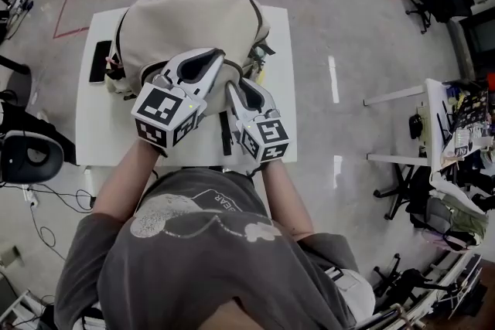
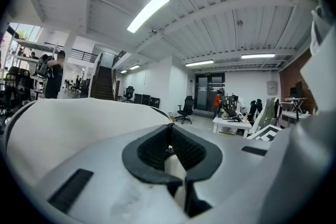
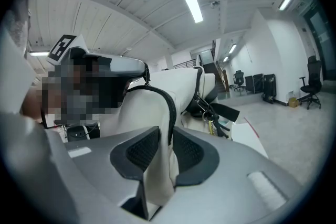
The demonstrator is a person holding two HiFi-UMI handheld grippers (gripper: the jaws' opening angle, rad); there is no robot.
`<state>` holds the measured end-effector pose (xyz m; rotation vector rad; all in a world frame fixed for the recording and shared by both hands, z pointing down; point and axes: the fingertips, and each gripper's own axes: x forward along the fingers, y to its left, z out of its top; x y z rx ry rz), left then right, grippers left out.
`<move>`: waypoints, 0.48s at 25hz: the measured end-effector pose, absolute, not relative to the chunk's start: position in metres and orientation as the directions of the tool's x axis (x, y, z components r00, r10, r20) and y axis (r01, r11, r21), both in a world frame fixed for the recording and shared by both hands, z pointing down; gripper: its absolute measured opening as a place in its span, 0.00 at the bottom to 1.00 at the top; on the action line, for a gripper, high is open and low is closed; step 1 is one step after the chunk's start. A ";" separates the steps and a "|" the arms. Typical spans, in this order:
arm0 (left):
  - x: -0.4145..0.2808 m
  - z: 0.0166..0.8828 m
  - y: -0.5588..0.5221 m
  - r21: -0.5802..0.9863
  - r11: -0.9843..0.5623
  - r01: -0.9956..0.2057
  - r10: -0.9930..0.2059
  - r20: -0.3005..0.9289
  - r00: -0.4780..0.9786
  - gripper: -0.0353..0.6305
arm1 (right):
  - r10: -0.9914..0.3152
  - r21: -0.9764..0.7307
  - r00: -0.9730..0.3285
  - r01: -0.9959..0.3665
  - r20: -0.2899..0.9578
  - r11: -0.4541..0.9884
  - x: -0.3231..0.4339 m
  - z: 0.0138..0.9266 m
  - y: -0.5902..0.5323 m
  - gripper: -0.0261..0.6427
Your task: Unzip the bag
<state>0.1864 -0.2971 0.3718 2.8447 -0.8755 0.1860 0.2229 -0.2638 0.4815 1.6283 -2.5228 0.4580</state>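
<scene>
A beige backpack [image 1: 193, 19] lies on a white table [image 1: 282, 73]. Both grippers meet at its near edge. My left gripper [image 1: 215, 58] is shut on a beige zipper pull tab [image 2: 173, 168] with a small metal piece at the pads; the bag's beige body [image 2: 68, 123] bulges to its left. My right gripper [image 1: 241, 85] is shut on a fold of bag fabric [image 3: 157, 176], with the black zipper line [image 3: 169, 107] running up from between the pads [image 3: 139, 152]. Black straps and a buckle [image 3: 210, 110] hang at the bag's right side.
A black phone [image 1: 100, 60] lies at the table's left edge, and a dark strip [image 1: 225, 134] at its near edge. A cluttered desk [image 1: 464, 120] stands to the right and a chair [image 1: 31, 154] to the left. Red tape lines mark the floor beyond.
</scene>
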 end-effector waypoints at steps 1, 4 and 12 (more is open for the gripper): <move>0.183 0.372 -0.296 0.115 -0.811 -0.573 -0.555 0.157 0.817 0.10 | -0.873 -0.192 -0.420 -0.905 0.248 0.380 0.223 0.481 -0.263 0.17; 0.173 0.372 -0.289 0.101 -0.803 -0.587 -0.572 0.143 0.807 0.11 | -0.881 -0.179 -0.404 -0.912 0.247 0.368 0.224 0.479 -0.262 0.18; 0.138 0.364 -0.271 0.124 -0.790 -0.601 -0.596 0.081 0.799 0.20 | -0.915 -0.130 -0.324 -0.945 0.238 0.301 0.230 0.467 -0.251 0.20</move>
